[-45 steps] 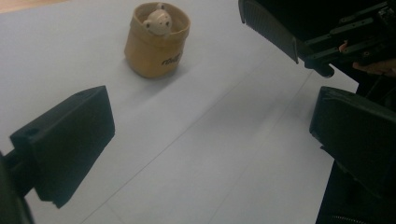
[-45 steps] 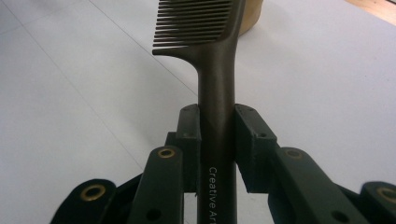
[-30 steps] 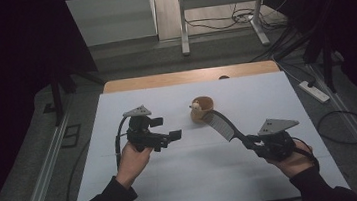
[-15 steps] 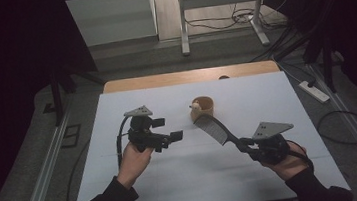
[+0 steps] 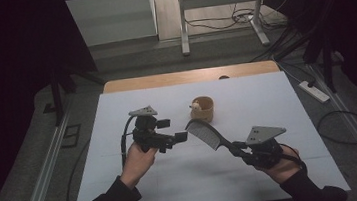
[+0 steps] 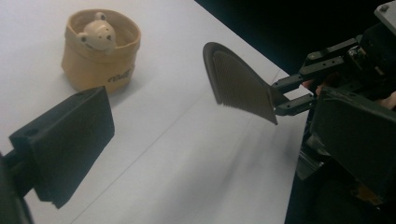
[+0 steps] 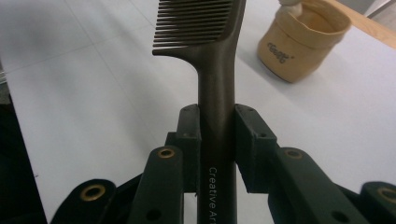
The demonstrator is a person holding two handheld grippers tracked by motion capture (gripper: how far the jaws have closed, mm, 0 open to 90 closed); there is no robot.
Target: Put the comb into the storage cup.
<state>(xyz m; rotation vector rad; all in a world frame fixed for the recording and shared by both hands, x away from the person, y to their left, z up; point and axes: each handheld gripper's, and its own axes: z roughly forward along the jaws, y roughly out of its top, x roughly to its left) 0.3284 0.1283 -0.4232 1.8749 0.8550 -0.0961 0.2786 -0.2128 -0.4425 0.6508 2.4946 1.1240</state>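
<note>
A dark comb [image 5: 203,129] with a long handle is held up off the white table sheet [image 5: 246,98], teeth end pointing toward the left gripper. My right gripper [image 5: 237,148] is shut on its handle; in the right gripper view both pads clamp the handle [image 7: 217,135] and the comb teeth [image 7: 196,21] stand above. My left gripper [image 5: 174,132] hangs just left of the comb's head, open, with nothing in it; one of its fingers [image 6: 65,144] is at the left of its view and the comb [image 6: 238,81] lies ahead. A tan fabric pouch [image 5: 202,109] with a small bear figure stands behind them.
The wooden table edge [image 5: 189,76] runs along the far side of the white sheet. A power strip [image 5: 312,91] and cables lie on the floor at the right. Metal frame legs [image 5: 183,24] stand beyond the table.
My right gripper has carried the comb a little to the left, closer to the left gripper. The left gripper and the pouch have stayed in place.
</note>
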